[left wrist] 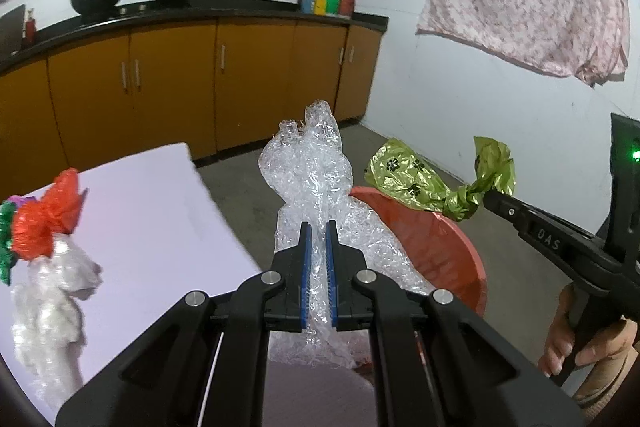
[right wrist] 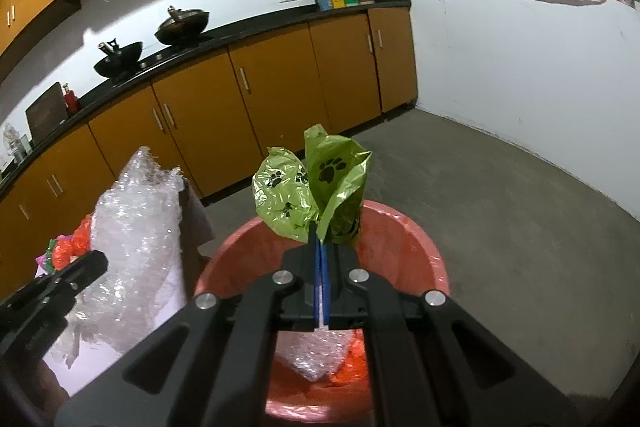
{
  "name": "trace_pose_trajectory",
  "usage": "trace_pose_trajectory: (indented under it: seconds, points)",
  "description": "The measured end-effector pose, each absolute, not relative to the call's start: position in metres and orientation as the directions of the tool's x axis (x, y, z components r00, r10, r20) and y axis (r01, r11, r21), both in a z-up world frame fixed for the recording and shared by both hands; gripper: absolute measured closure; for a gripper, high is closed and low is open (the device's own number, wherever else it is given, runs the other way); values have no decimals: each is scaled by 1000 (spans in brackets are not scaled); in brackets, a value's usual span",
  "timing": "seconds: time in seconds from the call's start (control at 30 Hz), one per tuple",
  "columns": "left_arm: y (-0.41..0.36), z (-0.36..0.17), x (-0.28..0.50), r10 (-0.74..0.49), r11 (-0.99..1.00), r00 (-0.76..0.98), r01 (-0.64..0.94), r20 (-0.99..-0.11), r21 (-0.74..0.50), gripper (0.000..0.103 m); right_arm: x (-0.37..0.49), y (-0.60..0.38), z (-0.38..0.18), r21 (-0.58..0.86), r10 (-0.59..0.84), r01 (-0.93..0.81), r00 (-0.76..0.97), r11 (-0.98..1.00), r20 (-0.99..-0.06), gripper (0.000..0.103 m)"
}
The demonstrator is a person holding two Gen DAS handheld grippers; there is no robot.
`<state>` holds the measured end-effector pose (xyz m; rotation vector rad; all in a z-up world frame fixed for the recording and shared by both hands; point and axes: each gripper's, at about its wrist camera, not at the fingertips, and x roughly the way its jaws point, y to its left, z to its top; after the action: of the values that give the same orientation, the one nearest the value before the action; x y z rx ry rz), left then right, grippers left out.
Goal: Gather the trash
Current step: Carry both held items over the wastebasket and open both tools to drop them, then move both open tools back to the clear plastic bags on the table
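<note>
Over the red bin [right wrist: 436,269] your right gripper [right wrist: 320,247] pinches the green bag [right wrist: 316,187], ready to drop; your left gripper [left wrist: 319,231] clamps bubble wrap [left wrist: 308,163] alongside.

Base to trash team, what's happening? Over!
Left gripper shut on bubble wrap. Right gripper shut on green bag, over red bin. Nothing blocking.

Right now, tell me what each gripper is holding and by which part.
Left gripper pinches the clear bubble wrap around its crumpled, narrowed middle. Right gripper grips the green paw-print bag at its twisted neck, over the red bin.
</note>
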<state>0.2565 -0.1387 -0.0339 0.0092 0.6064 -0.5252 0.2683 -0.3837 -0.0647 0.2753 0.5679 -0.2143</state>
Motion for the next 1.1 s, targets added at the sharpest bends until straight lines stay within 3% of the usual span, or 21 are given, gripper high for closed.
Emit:
trace_pose_trajectory:
  seconds: [0.3, 0.4, 0.47, 0.53, 0.6, 1.1]
  points:
    - [-168, -50, 267, -482, 850, 655, 510, -582, -131, 96, 271, -403, -78, 223, -124, 298, 813, 928, -569, 100]
    - [-172, -56, 269, -477, 850, 647, 512, -594, -124, 95, 273, -405, -82, 233, -113, 295, 811, 927, -575, 96]
    - [-173, -59, 271, -477, 848, 637, 515, -605, -125, 91, 274, -404, -85, 236, -109, 292, 810, 927, -577, 94]
    - [-169, -63, 272, -464, 856, 642, 503, -611, -121, 65, 272, -404, -89, 234, -109, 292, 808, 927, -579, 79]
    - [-165, -64, 272, -452, 865, 653, 487, -608, -121, 58, 270, -404, -91, 231, -116, 297, 809, 927, -576, 73]
    - [-99, -56, 264, -347, 933, 723, 329, -597, -145, 58, 277, -370, -86, 222, -75, 245, 813, 944, -577, 69]
